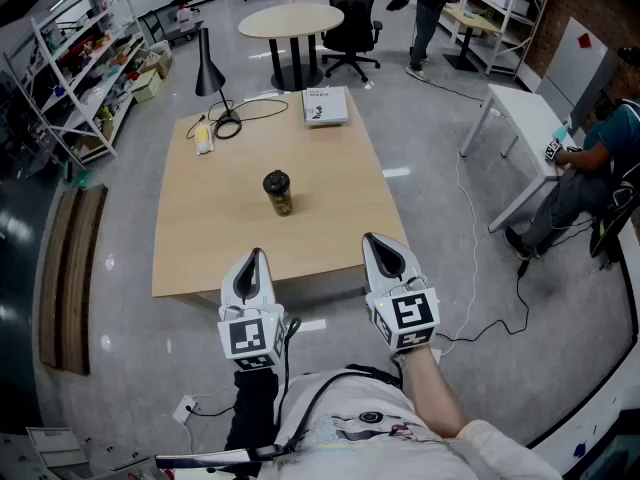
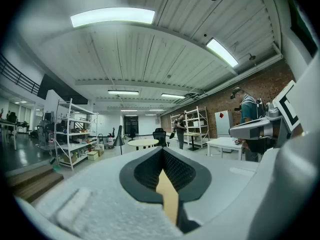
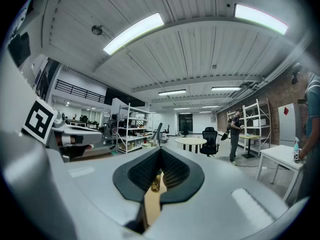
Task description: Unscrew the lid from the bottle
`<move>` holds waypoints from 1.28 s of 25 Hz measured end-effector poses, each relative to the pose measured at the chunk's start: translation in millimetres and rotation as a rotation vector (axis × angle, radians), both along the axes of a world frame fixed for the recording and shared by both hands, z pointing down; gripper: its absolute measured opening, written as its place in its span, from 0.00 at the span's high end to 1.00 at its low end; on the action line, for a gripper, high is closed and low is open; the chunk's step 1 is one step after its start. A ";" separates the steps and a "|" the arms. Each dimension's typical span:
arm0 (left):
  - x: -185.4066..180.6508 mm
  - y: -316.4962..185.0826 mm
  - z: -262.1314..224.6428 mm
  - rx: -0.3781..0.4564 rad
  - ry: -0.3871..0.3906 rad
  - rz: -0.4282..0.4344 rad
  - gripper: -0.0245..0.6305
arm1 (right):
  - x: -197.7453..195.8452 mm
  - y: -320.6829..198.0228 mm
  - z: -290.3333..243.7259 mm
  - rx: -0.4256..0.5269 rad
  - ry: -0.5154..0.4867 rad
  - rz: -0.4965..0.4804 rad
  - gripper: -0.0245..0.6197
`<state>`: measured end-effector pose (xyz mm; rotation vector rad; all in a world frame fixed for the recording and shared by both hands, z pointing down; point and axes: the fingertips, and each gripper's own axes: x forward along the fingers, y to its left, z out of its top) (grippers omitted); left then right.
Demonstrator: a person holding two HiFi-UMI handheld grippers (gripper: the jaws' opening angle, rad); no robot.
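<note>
A small bottle [image 1: 278,194] with amber contents and a dark lid stands upright near the middle of the wooden table [image 1: 330,198]. My left gripper [image 1: 256,254] and right gripper [image 1: 371,239] hover side by side over the table's near edge, well short of the bottle. Both are shut with nothing held. In the right gripper view the bottle [image 3: 156,182] shows small and far through the narrow slit of the right gripper [image 3: 160,156]. In the left gripper view the left gripper [image 2: 163,157] shows only a strip of tabletop [image 2: 168,196] in its slit.
At the table's far end are a black desk lamp [image 1: 209,64] with its cable, a book [image 1: 326,106] and a small yellow and white object [image 1: 203,136]. Beyond stand a round table [image 1: 291,20] and office chair [image 1: 352,13]. A white desk [image 1: 530,118] with a seated person is at right.
</note>
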<state>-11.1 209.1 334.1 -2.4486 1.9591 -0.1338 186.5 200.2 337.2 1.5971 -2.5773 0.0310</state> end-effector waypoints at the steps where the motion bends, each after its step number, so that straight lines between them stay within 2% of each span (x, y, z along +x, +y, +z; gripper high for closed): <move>1: 4.2 -1.8 0.7 0.001 0.002 0.002 0.97 | 3.6 -1.4 -0.3 0.003 0.002 0.001 0.96; 9: 17.4 11.2 20.5 -0.060 -0.003 -0.019 0.96 | 11.0 14.7 18.0 -0.020 -0.030 -0.053 0.96; 14: 35.1 12.7 35.8 -0.091 -0.018 -0.026 0.96 | 31.0 17.5 27.5 -0.050 -0.017 -0.072 0.95; 19: 40.1 5.3 50.2 -0.115 -0.014 -0.030 0.96 | 33.5 11.1 39.1 -0.068 -0.013 -0.095 0.95; 25: 23.2 -26.7 61.6 -0.125 -0.002 -0.041 0.96 | 15.5 -19.3 55.7 -0.111 0.009 -0.109 0.95; 32: -23.3 -95.4 80.2 -0.147 0.022 -0.050 0.96 | -26.8 -81.8 63.8 -0.125 0.039 -0.119 0.95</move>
